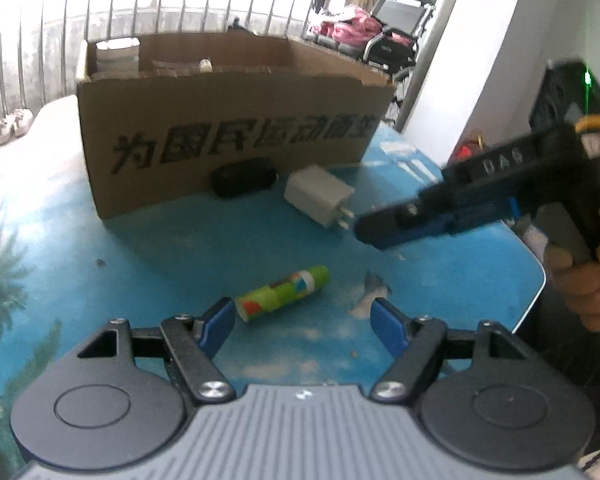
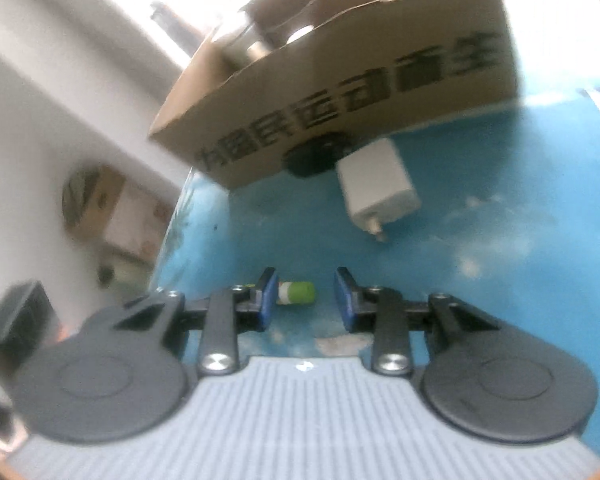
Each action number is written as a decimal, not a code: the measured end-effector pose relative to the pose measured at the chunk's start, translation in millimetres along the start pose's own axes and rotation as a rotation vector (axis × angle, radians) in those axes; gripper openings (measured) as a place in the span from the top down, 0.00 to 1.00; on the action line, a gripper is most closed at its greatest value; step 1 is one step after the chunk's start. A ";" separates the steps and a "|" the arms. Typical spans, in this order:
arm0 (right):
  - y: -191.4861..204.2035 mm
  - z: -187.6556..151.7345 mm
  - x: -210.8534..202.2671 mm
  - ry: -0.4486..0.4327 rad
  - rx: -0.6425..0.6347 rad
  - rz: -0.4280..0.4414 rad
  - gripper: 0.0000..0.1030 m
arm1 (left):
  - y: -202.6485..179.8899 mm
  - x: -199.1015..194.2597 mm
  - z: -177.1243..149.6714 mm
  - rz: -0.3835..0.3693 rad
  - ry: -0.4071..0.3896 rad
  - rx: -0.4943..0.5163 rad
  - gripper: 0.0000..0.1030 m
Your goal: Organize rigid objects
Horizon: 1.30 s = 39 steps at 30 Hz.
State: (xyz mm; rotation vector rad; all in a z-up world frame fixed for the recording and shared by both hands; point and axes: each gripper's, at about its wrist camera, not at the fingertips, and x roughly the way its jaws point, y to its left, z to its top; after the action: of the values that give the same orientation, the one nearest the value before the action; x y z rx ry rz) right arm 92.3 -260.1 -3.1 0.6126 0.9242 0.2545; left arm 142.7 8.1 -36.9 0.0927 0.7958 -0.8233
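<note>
A green glue stick (image 1: 282,293) lies on the blue table (image 1: 140,248), just ahead of my left gripper (image 1: 304,316), which is open and empty. A white charger plug (image 1: 318,196) and a black oval object (image 1: 244,179) rest by the front wall of a cardboard box (image 1: 236,128). My right gripper (image 1: 364,226) reaches in from the right, its tips close to the plug's prongs. In the right wrist view the right gripper (image 2: 306,298) is open with a narrow gap and grips nothing; the glue stick (image 2: 298,293) shows on the table beyond the gap, the charger plug (image 2: 376,192) farther ahead.
The cardboard box (image 2: 340,72) holds several items, among them a white container (image 1: 118,56). The table's right edge (image 1: 540,280) is near the hand holding the right gripper. A railing, a wheelchair (image 1: 400,28) and clutter stand behind.
</note>
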 end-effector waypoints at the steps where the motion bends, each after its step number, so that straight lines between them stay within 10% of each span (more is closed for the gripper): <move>1: -3.9 -1.5 -3.0 -0.008 0.022 0.002 0.71 | 0.7 -1.0 2.1 0.000 -0.011 0.001 0.26; 11: -31.7 -19.8 24.5 0.046 0.253 0.118 0.72 | -0.9 26.1 5.7 0.028 0.035 -0.013 0.40; 39: 18.6 -6.3 45.4 -0.001 0.016 -0.080 0.82 | -16.2 37.7 5.5 0.056 0.047 0.085 0.85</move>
State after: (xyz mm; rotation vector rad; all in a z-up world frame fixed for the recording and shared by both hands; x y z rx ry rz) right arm 114.9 -222.0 -25.2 0.5892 0.9485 0.1748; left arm 150.5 -28.5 -54.6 0.2101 0.7985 -0.8040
